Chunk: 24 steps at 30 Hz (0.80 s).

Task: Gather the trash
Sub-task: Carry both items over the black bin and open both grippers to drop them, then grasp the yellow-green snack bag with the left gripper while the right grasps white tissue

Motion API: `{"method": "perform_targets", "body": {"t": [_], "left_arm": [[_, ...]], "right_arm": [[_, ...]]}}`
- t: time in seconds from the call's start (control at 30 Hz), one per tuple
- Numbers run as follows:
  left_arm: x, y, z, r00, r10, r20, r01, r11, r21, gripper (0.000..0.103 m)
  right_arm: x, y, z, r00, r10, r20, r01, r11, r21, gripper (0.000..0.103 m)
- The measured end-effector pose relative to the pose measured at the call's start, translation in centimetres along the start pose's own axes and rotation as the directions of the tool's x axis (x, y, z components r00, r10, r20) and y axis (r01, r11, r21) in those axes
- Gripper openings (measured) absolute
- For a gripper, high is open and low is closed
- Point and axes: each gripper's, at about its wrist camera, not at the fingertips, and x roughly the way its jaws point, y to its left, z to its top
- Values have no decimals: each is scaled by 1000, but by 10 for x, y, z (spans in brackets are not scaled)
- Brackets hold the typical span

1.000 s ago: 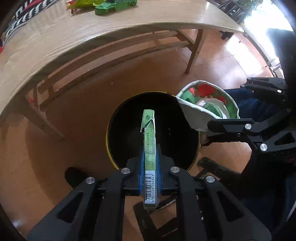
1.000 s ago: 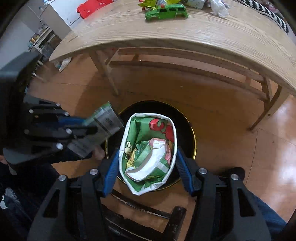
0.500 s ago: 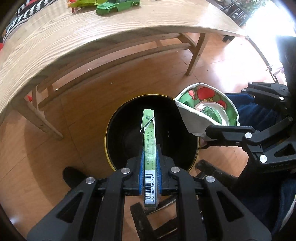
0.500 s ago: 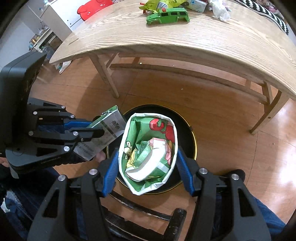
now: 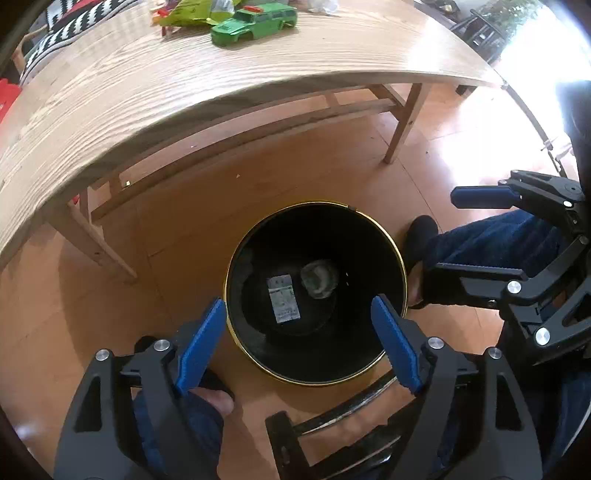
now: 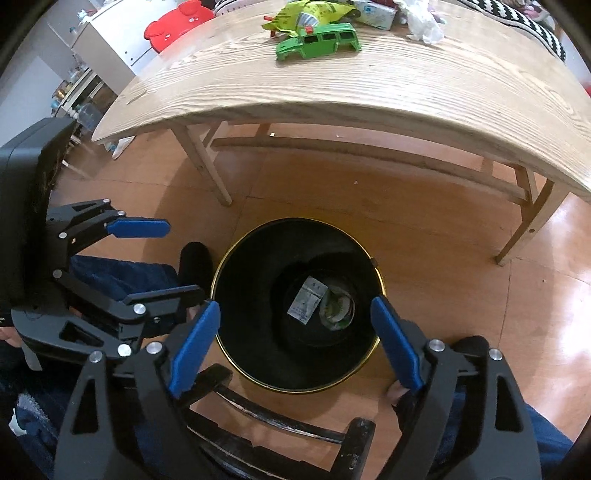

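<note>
A black trash bin with a gold rim (image 5: pixel 400 254) (image 6: pixel 380 280) stands on the floor below both grippers. At its bottom lie a flattened carton (image 5: pixel 282 299) (image 6: pixel 307 303) and a crumpled green-and-white snack bag (image 5: pixel 319 278) (image 6: pixel 338 309). My left gripper (image 5: pixel 299 343) is open and empty above the bin's near rim; it also shows in the right wrist view (image 6: pixel 162 258). My right gripper (image 6: pixel 295 343) is open and empty over the bin; it also shows in the left wrist view (image 5: pixel 480 236). More trash sits on the table: a yellow-green wrapper (image 6: pixel 310 14) and crumpled white tissue (image 6: pixel 424 26).
A wooden table (image 5: pixel 147 92) (image 6: pixel 406 85) stands behind the bin, with a green toy car (image 5: pixel 255 24) (image 6: pixel 319 40) on it. The person's legs and black shoes (image 5: pixel 421 236) (image 6: pixel 195 262) are beside the bin. A black chair frame (image 6: pixel 280 417) lies under the grippers.
Both grippers have opened. The carton left my left gripper and the snack bag left my right gripper; both now lie at the bottom of the bin.
</note>
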Motion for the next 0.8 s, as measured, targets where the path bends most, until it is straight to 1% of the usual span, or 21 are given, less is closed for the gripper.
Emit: {"method": "perform_targets", "body": {"t": [0.17, 0.37, 0.5, 0.57, 0.63, 0.73, 0.8], "left_arm": [[1, 1, 1, 1000, 4, 0, -4, 1000, -4, 82], [1, 1, 0, 1000, 11, 6, -11, 1000, -2, 82], [-6, 1, 3, 1000, 15, 26, -15, 1000, 2, 82], [-14, 2, 7, 999, 8, 54, -8, 1000, 7, 82], [-27, 3, 14, 995, 4, 100, -4, 1000, 6, 82], [-47, 10, 25, 986, 11, 169, -10, 1000, -7, 82], [-58, 16, 34, 978, 27, 209, -23, 999, -25, 82]], "right_arm": [[-3, -2, 2, 1000, -1, 11, 1, 1000, 13, 85], [-3, -2, 1, 1000, 0, 16, 0, 1000, 16, 85], [-9, -3, 3, 999, 4, 41, -4, 1000, 19, 85], [-15, -3, 5, 998, 13, 61, -14, 1000, 18, 85], [-26, -3, 11, 994, 22, 104, -23, 1000, 14, 85], [-48, -8, 25, 983, 22, 180, -27, 999, 26, 85], [-59, -14, 35, 976, 16, 217, -25, 999, 39, 85]]}}
